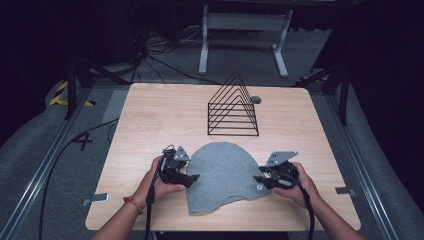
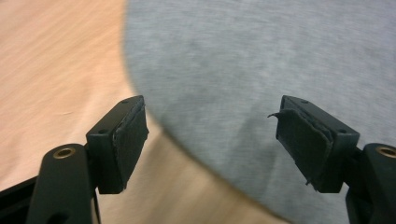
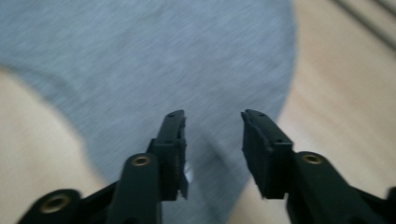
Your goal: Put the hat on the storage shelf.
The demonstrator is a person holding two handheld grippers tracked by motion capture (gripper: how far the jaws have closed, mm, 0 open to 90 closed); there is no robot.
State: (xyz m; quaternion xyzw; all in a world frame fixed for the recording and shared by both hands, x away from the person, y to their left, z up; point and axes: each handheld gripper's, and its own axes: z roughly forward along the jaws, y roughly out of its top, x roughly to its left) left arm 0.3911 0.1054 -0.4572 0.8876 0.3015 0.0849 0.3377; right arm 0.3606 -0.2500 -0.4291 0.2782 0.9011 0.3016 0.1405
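Worktop [image 1: 150, 120]: light wood, rounded corners, standing on a grey floor with dark surroundings.
Grey cloth [image 1: 225, 175]: lies flat on the near half of the worktop, between the two hands; rounded at the far end like a dome, with an uneven near edge close to the worktop's front. In the left gripper view the grey cloth [image 2: 261, 70] covers the right and upper part, with bare wood to the left.
Wire rack [image 1: 233, 107]: black, triangular in outline with several horizontal bars, standing upright on the far half of the worktop, apart from the cloth.
Left hand-held gripper [image 1: 192, 177]: held at the cloth's left edge, pointing toward the cloth. Its jaws stand wide apart with nothing between them; one jaw is over bare wood, the other over the cloth.
Right hand-held gripper [image 1: 259, 179]: held at the cloth's right edge, pointing toward the cloth. Its jaws are parted by a moderate gap, over the cloth's edge, not closed on anything; the view is blurred.
Left hand [image 1: 160, 182]: wraps the left gripper's body; a red band sits on the wrist.
Right hand [image 1: 297, 185]: wraps the right gripper's body, with a black cable trailing back along the forearm.
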